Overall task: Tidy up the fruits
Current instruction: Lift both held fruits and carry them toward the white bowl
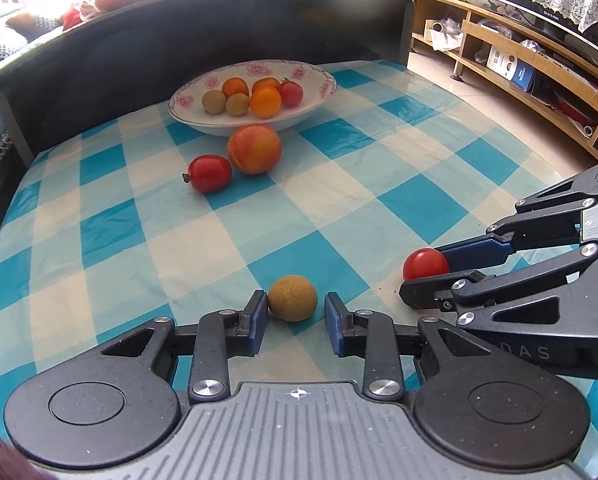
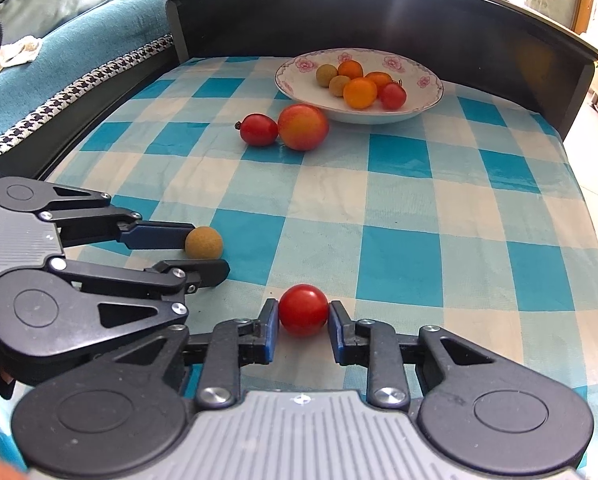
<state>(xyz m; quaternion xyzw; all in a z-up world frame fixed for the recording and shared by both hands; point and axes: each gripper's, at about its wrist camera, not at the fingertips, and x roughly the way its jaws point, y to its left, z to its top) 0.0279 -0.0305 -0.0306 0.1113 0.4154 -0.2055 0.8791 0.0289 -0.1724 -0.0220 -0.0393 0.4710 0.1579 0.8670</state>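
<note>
Left wrist view shows the left gripper (image 1: 295,318) low over the blue-and-white checked cloth (image 1: 379,168), its blue pads spread wider than the tan round fruit (image 1: 292,298) sitting between the fingertips. The left pad is touching or almost touching the fruit; the right pad stands off with a clear gap, so the claw is parted and nothing is clamped. To its right the right gripper (image 1: 423,276) reaches in from the side, with a red tomato (image 1: 425,263) lodged between its two fingers at the tips.

Right wrist view gives the closer look: the right gripper (image 2: 303,322) has the red tomato (image 2: 303,310) between its blue pads, both of them at the tomato's sides. I cannot tell whether they press it or only touch it, and the tomato sits on the cloth. To the left, the left gripper (image 2: 213,254) brackets the tan round fruit (image 2: 203,242).

Ahead of both claws, well apart from them, a second red tomato (image 2: 259,129) lies touching a larger orange-red fruit (image 2: 303,127). Just beyond those stands the white flowered bowl (image 2: 419,108), holding small orange, tan and red fruits.
</note>
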